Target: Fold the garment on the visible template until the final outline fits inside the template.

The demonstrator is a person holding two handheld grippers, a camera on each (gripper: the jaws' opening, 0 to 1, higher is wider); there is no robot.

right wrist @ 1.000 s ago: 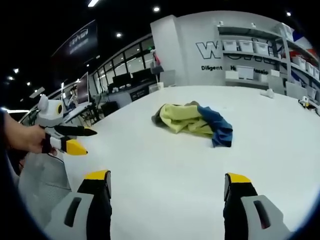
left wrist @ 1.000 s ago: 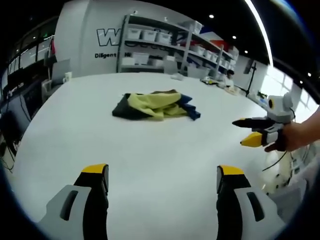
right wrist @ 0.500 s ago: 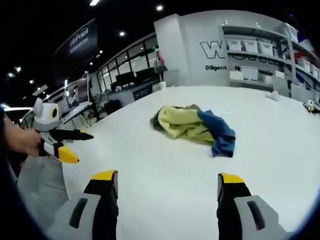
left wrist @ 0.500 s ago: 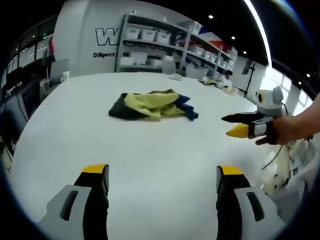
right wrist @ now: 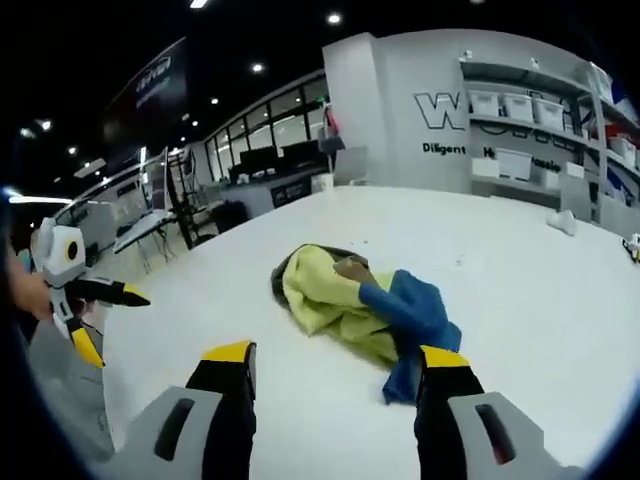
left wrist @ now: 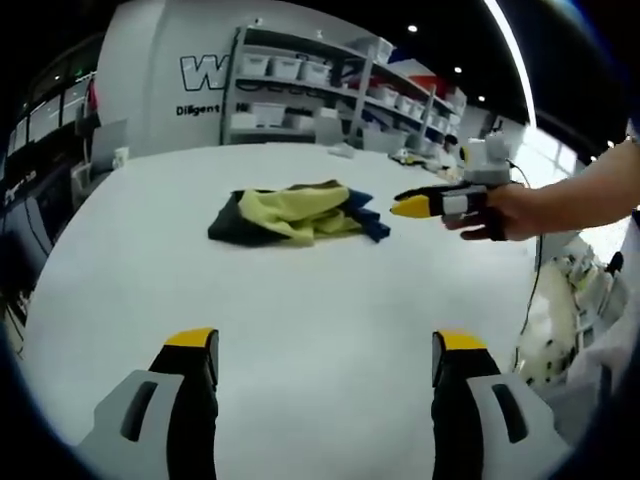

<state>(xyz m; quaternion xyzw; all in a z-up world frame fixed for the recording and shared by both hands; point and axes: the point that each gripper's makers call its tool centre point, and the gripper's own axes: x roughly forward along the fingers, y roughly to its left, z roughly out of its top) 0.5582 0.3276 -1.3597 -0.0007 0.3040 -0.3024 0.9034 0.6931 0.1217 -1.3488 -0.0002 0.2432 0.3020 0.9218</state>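
Garment (right wrist: 355,312) lies crumpled mid-desk (left wrist: 300,300), yellow, blue and dark folds. Right gripper (right wrist: 335,358) jaws apart, just short of its blue edge. Left gripper (left wrist: 325,342) jaws apart, well back, empty.

**Bright workshop hall behind a broad white table**

A large smooth white table (left wrist: 300,300) spreads across both views. Beyond it rises a pale grey wall with big dark lettering (right wrist: 470,110), fronted by grey metal shelving stacked with white storage bins (left wrist: 300,90). Dark-framed glass partitions (right wrist: 250,135) line one side. Round ceiling spotlights (right wrist: 334,18) and a long bright light strip (left wrist: 515,60) shine against the black ceiling.
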